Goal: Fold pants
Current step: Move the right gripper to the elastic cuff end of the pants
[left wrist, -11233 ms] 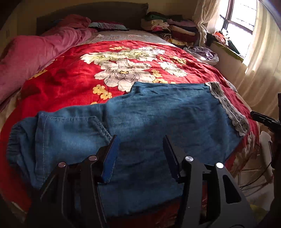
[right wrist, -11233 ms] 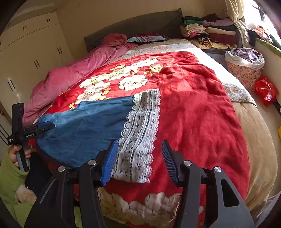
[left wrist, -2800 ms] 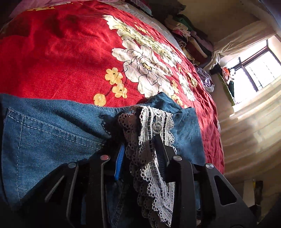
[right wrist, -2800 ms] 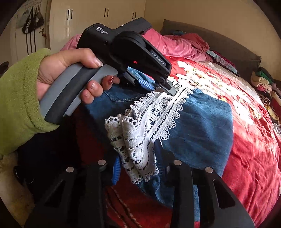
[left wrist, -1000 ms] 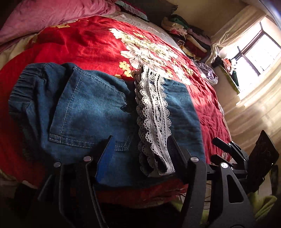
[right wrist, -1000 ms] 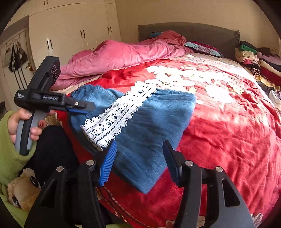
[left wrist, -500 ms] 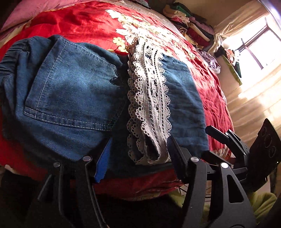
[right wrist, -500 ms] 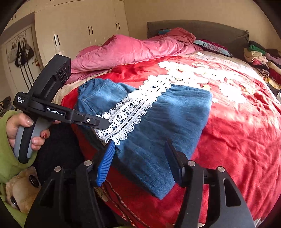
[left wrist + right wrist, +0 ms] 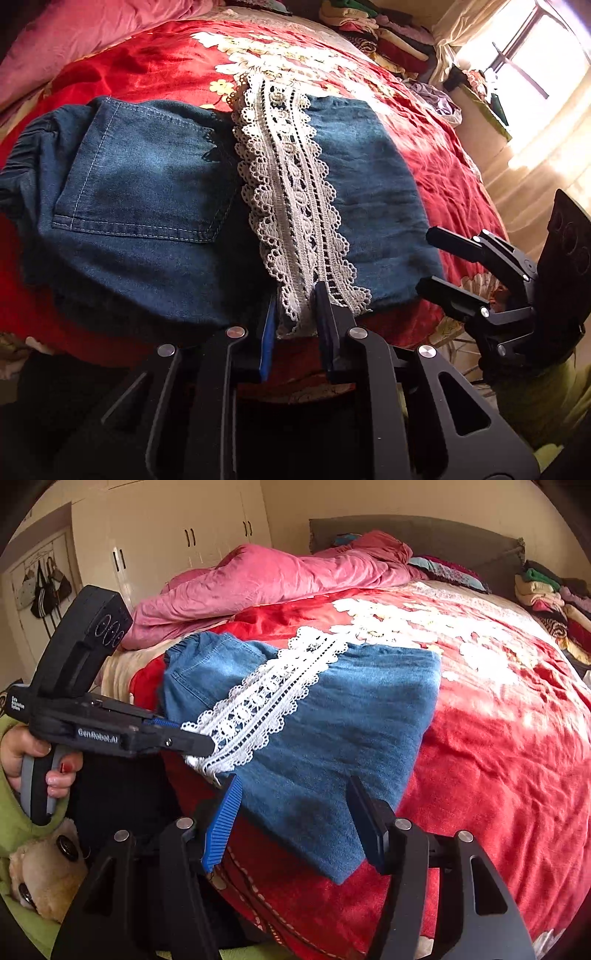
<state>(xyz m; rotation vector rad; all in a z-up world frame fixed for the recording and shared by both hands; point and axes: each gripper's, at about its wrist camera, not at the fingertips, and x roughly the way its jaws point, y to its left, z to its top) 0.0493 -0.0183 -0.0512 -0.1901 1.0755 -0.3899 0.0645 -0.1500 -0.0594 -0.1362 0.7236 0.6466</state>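
The blue denim pants [image 9: 147,192] lie folded once on the red bed, with their white lace hem [image 9: 291,199] laid across the top. My left gripper [image 9: 295,306] is shut on the near end of the lace hem at the bed's front edge. In the right wrist view the pants [image 9: 351,716] and lace hem [image 9: 266,698] show, with the left gripper [image 9: 195,742] pinching the lace. My right gripper [image 9: 291,801] is open and empty, its jaws straddling the near folded edge of the denim. It also shows in the left wrist view [image 9: 436,258].
A red floral blanket [image 9: 155,62] covers the bed. A pink duvet [image 9: 266,579] is bunched at the far left. Stacked clothes [image 9: 554,602] sit near the headboard. Wardrobes [image 9: 177,546] stand to the left, a sunlit window [image 9: 535,55] to the right.
My left gripper has closed on the near end of the lace hem. My right gripper has moved in closer to the folded denim edge and stays open.
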